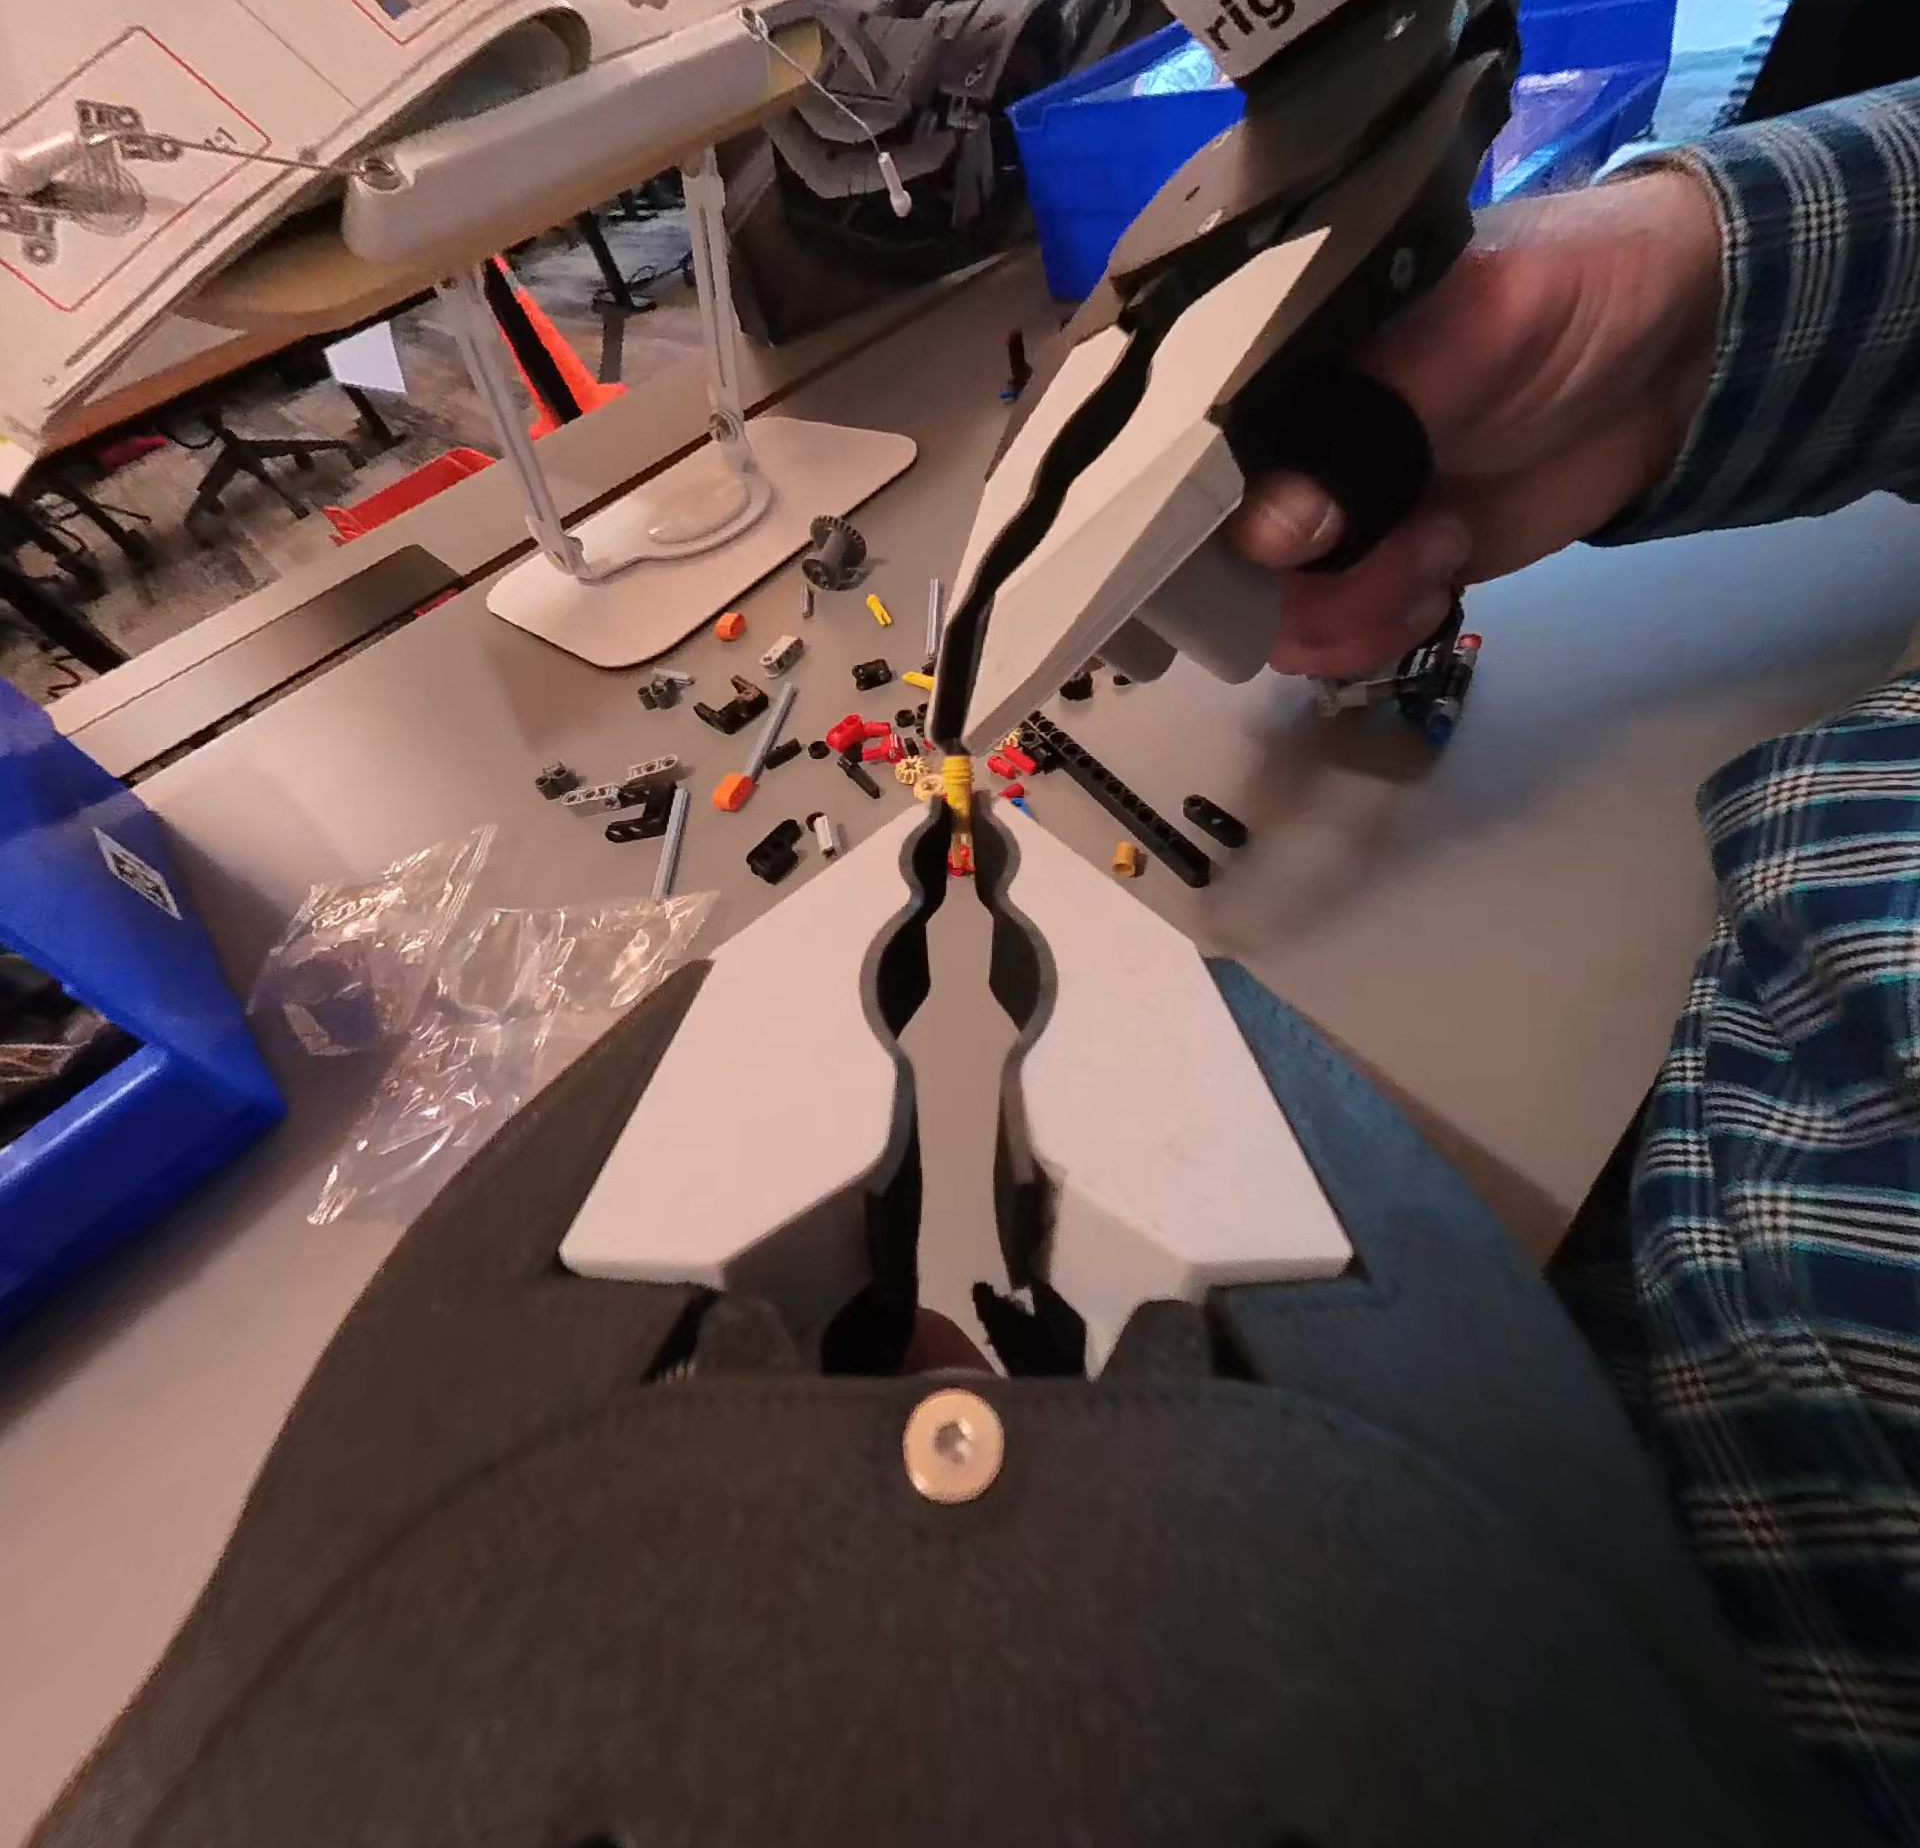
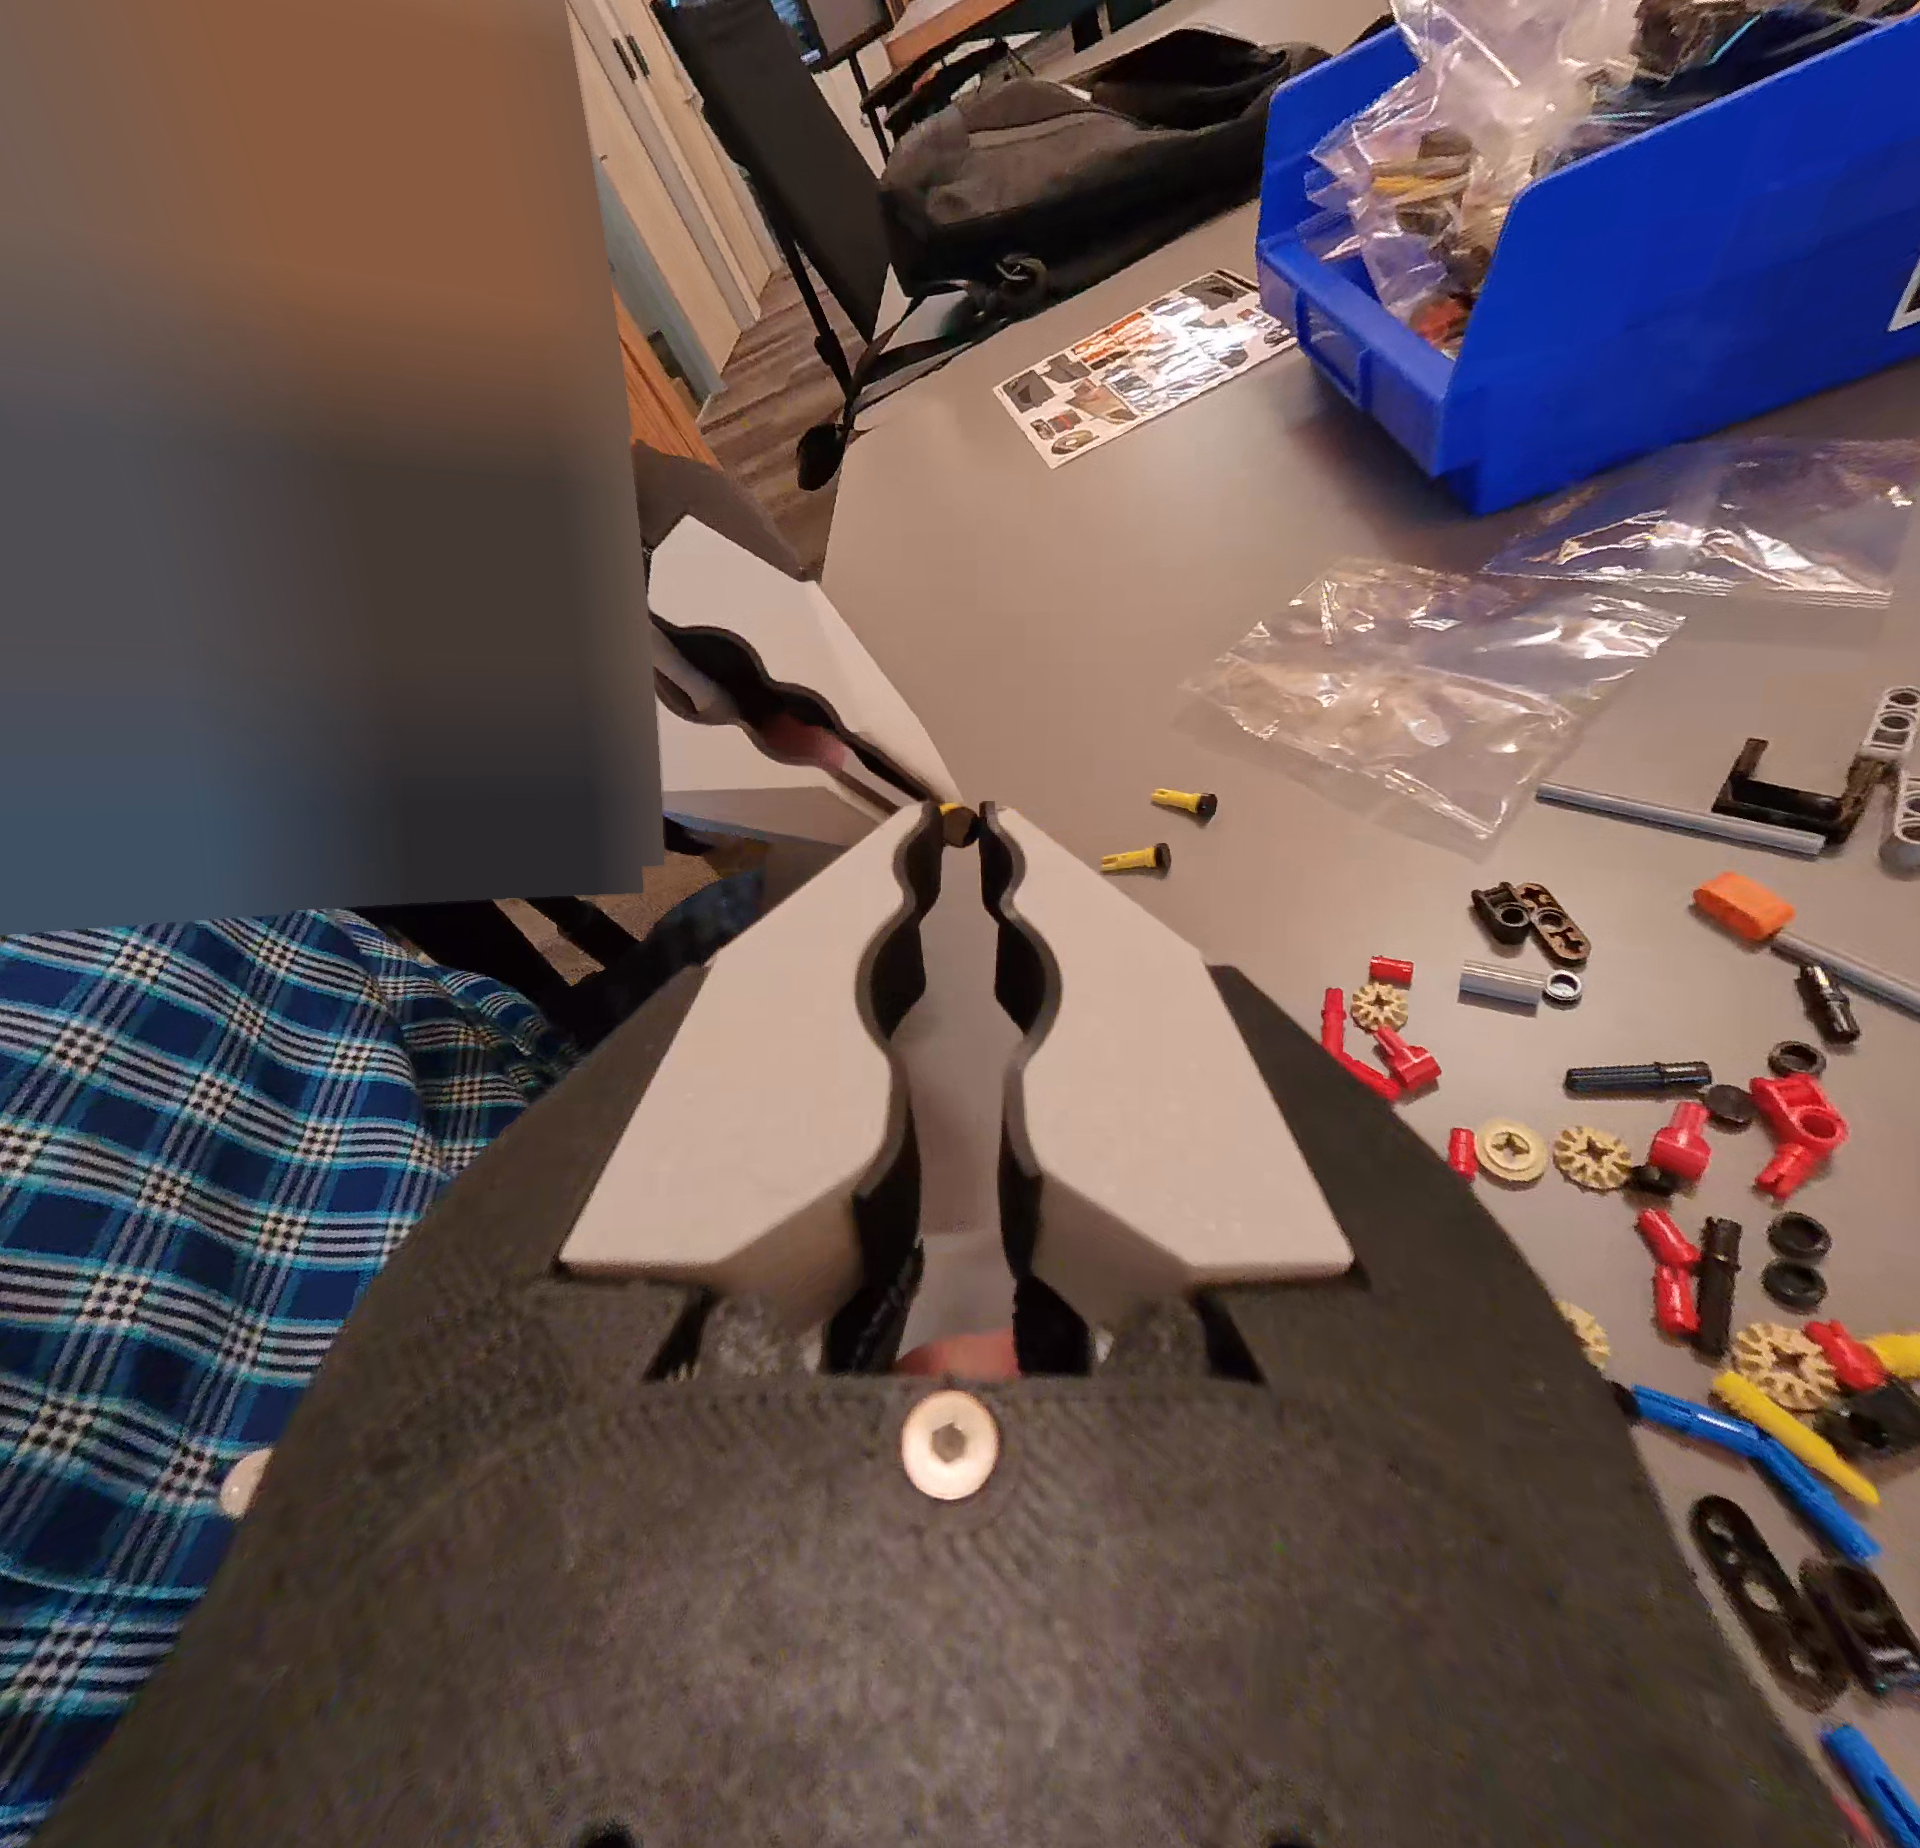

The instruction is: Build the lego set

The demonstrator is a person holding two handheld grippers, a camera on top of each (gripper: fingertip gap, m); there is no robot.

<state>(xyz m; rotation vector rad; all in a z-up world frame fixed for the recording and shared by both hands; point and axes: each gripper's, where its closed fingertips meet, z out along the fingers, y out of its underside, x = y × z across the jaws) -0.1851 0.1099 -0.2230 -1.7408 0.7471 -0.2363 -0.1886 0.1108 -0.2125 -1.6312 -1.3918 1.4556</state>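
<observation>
My left gripper (image 1: 961,811) is shut on a small red and yellow lego piece (image 1: 962,851), held above the grey table (image 1: 1351,915). My right gripper (image 1: 954,747) comes down from the upper right, tip to tip with the left one, and is shut on a yellow pin (image 1: 956,778) that joins that piece. In the right wrist view my right gripper (image 2: 961,824) pinches the yellow pin (image 2: 954,819), whose end is black. The left gripper's fingers (image 2: 810,655) reach in from the left.
Loose red, black, grey, yellow and blue lego parts (image 1: 831,749) (image 2: 1704,1154) lie scattered on the table. A long black beam (image 1: 1122,801), a partly built model (image 1: 1434,676), plastic bags (image 1: 468,967), blue bins (image 2: 1621,271) (image 1: 94,1019), a sticker sheet (image 2: 1143,364) and an instruction book on a stand (image 1: 644,510) surround them. The tips of both grippers are at nearly the same place. From either gripper's tips it is about 20 cm to the partly built model (image 1: 1434,676).
</observation>
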